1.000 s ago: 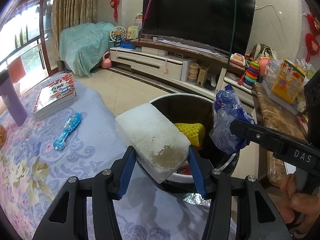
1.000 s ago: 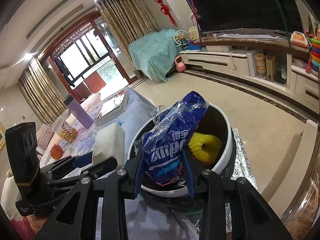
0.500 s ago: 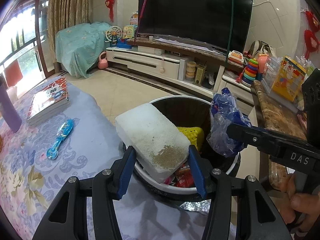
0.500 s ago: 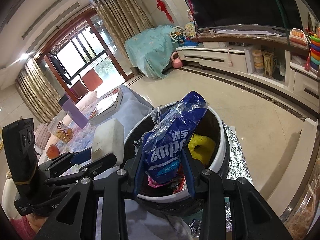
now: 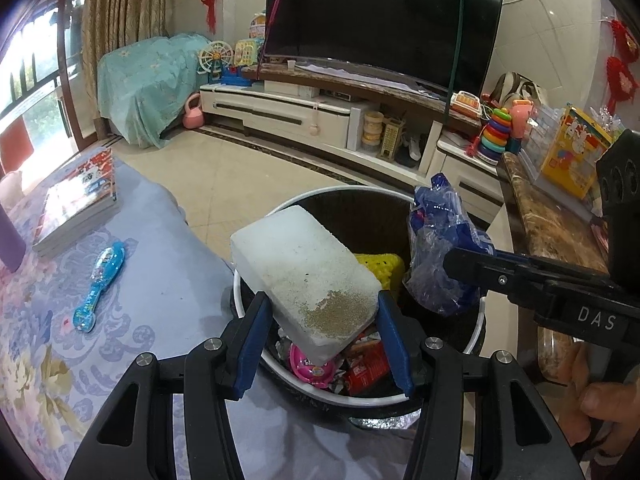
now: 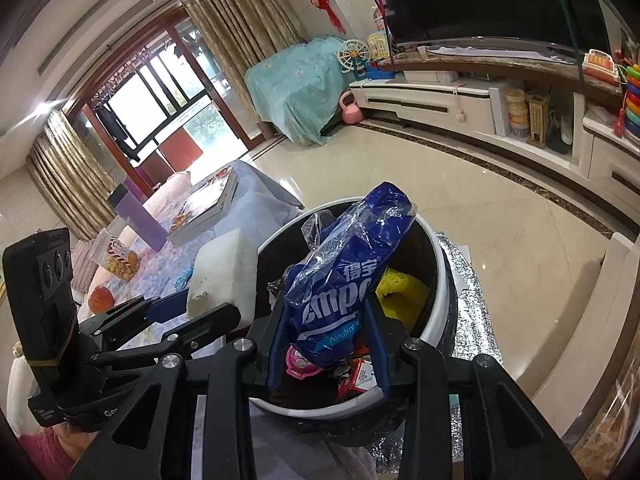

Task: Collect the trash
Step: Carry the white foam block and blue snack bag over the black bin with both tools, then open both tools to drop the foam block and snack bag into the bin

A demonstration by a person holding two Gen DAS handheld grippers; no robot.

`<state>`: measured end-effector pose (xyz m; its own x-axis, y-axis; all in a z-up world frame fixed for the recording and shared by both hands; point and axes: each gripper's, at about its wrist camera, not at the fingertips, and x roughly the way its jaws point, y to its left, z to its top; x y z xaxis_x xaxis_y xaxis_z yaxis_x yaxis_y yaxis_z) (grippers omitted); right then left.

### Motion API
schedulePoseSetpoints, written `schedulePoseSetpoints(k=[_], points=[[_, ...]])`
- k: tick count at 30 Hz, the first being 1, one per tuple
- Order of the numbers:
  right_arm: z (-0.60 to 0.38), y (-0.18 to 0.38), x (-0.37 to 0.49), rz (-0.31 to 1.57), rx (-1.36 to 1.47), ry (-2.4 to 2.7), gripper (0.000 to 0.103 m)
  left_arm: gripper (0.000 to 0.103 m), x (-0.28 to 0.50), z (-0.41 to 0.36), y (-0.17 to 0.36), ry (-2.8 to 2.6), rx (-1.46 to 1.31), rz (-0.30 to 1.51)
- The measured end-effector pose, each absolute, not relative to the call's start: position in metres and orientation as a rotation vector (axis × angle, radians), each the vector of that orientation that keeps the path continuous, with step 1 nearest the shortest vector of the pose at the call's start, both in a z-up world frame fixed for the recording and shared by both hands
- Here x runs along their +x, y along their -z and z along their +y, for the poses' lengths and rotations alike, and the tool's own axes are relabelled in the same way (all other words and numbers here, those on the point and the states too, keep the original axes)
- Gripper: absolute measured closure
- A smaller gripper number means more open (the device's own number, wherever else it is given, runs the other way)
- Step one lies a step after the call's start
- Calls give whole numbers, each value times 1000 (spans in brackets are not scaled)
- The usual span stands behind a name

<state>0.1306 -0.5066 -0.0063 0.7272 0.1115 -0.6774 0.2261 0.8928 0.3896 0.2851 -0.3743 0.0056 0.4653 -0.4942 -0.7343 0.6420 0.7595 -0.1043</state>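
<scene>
My left gripper [image 5: 320, 328] is shut on a white foam block [image 5: 304, 276] with a brown stain, held over the near rim of the round trash bin [image 5: 360, 398]. My right gripper [image 6: 326, 340] is shut on a blue plastic wrapper [image 6: 344, 280] and holds it over the bin's opening [image 6: 434, 308]. The block also shows in the right wrist view [image 6: 224, 272], and the wrapper in the left wrist view [image 5: 440, 252]. The bin holds a yellow object [image 5: 380, 268], a pink lid [image 5: 310, 368] and red wrappers [image 5: 366, 364].
A table with a floral purple cloth [image 5: 80, 320] lies left of the bin, with a blue toy brush [image 5: 98, 276], a stack of books [image 5: 78, 200] and a purple bottle [image 6: 138, 216]. A marble counter [image 5: 552, 220] stands at right. A TV cabinet [image 5: 320, 116] lies beyond the tiled floor.
Both grippers have moved forward over the bin, so more of the bin's inside shows. Both still hold their items.
</scene>
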Motion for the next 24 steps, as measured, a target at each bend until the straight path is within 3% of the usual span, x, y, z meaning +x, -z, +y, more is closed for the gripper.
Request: schedulePoseSetpoints(k=[13,16,18,24], points=[[-512,7,139,776,481,81,64,45,300,-388,-1,701,222,856],[-513,7,142,786,489,80,56,43,303,-390,0,705,242,873],[-515,4,141,779,497,84,42,41,304,-386,-2,701,237,875],[-516,-2,129,728,546,89,31,33,299,-368,-5,708,180,859]])
